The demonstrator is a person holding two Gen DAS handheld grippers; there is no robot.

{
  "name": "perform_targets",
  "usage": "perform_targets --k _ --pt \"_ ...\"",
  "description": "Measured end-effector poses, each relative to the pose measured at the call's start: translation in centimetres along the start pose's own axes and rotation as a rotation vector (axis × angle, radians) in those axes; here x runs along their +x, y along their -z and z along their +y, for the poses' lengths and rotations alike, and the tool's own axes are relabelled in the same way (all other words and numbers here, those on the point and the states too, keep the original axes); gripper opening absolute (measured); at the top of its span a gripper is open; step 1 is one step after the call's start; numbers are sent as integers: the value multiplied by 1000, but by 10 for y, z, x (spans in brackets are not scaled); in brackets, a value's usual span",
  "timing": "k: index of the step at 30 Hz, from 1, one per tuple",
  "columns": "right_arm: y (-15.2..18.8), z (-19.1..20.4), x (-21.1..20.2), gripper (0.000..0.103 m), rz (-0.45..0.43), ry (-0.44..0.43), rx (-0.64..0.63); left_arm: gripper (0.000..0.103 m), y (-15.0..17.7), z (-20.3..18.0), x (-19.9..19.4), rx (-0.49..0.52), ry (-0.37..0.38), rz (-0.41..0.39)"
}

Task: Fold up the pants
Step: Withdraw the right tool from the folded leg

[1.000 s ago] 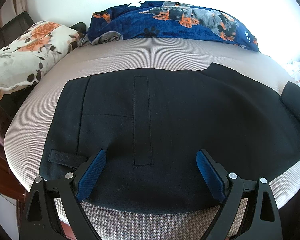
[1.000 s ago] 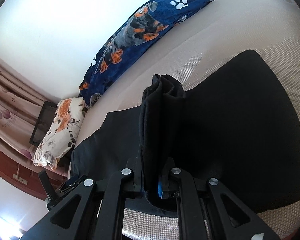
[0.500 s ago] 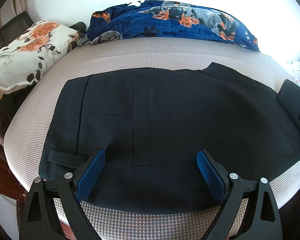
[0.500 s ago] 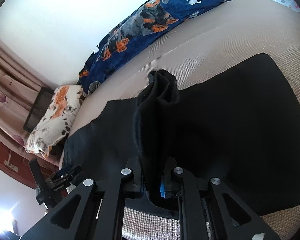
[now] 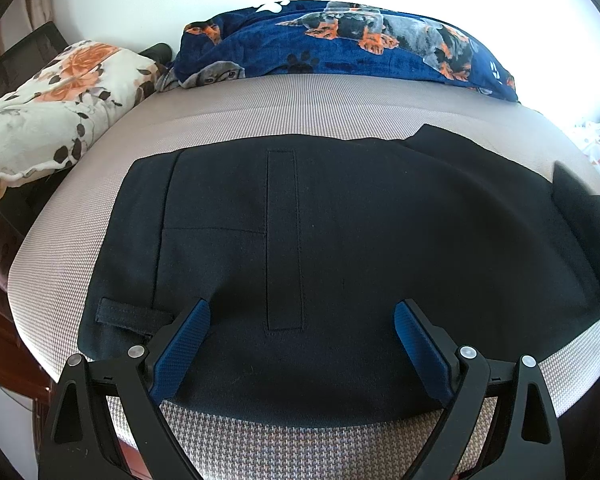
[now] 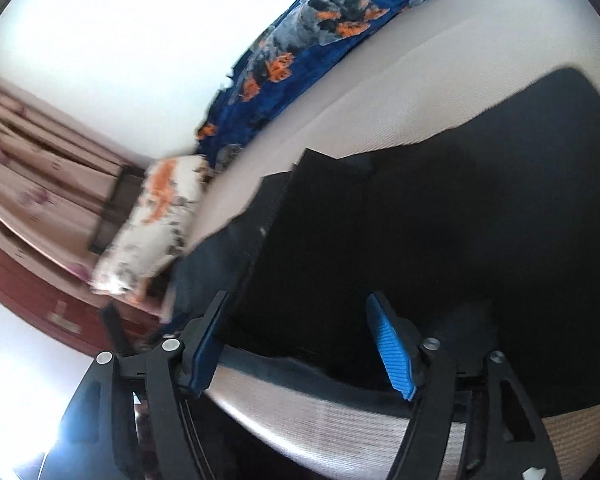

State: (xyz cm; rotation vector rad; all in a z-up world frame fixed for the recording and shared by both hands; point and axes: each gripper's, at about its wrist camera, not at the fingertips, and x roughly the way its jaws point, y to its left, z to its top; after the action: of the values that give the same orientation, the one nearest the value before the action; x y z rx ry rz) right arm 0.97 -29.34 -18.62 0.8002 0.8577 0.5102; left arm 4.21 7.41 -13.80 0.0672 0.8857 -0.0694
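Observation:
Black pants [image 5: 360, 240] lie flat on a beige checked bed [image 5: 300, 100], waistband end to the left with a belt loop [image 5: 128, 314]. My left gripper [image 5: 300, 340] is open and empty, hovering over the pants' near edge. In the right wrist view the pants [image 6: 440, 232] lie spread out with a folded-over layer on top. My right gripper [image 6: 300, 344] is open just above the near edge of the cloth, holding nothing. That view is motion-blurred.
A blue dog-print blanket [image 5: 340, 40] lies along the far side of the bed against the white wall. A floral pillow [image 5: 52, 96] sits at the left. Pink curtains [image 6: 28, 184] and a dark red bed frame [image 6: 32, 280] are at the left.
My right gripper has opened and let go of the bunched pants fabric it held upright; the cloth now lies flat. The left gripper has barely moved.

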Motion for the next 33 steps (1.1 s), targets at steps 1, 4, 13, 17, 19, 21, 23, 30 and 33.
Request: perform_targets --k 1,4,13,17,19,21,23,30,33 --pt "1 -1 -1 69 5 -31 15 94 0 0 0 1 -1 -1" --pt "4 -6 -4 69 9 -123 62 94 0 0 0 2 -1 0" --pt "-39 -56 -97 17 -247 49 184 94 3 -4 -4 7 15 -6" --pt "-61 -82 -119 13 -279 134 230 94 2 -10 -5 18 30 -5" --pt "-72 -87 -120 13 -274 145 224 94 1 -14 -5 31 30 2" --pt "-83 -90 -116 13 -270 155 221 94 2 -18 -5 45 29 10" --pt "-92 -94 -111 13 -268 167 214 94 1 -20 -5 53 27 12" --pt "-99 -127 -92 11 -228 157 266 94 -1 -22 -5 59 20 18" --pt "-96 -134 -82 0 -203 193 280 94 -3 -23 -2 58 27 33"
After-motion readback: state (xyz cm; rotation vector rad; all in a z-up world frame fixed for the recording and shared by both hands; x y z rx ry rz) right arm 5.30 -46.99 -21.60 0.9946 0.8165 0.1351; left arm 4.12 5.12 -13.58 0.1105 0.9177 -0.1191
